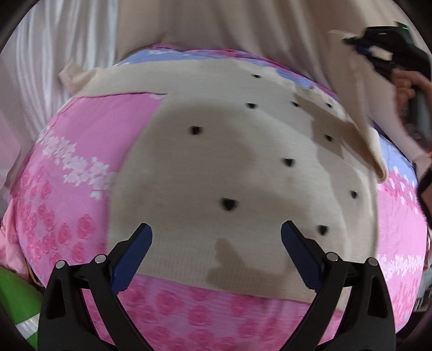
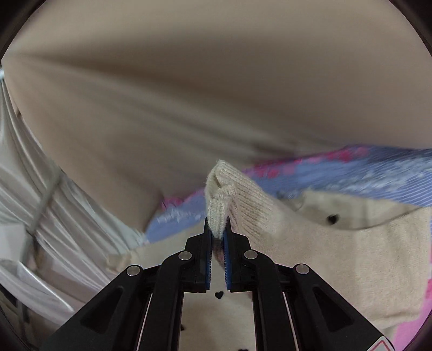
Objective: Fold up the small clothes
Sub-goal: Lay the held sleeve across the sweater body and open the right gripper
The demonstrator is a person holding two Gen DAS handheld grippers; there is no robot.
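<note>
Hovering over the cream sweater point(image 1: 205, 151) spread on the pink quilt point(image 1: 81, 151), the left gripper point(image 1: 216, 235) was released, empty. Right view: right gripper point(image 2: 217, 229) clenched the ribbed cuff point(image 2: 218, 205), lifted; best carried across evenly, kept taut.

Flat cream knit sweater with black hearts point(image 1: 205, 162) lies unobstructed mid-frame on the pink floral bedspread point(image 1: 67, 189); beige curtain point(image 1: 216, 24) blocks the top, lifted ribbed sleeve point(image 1: 359, 135) upper right.
</note>
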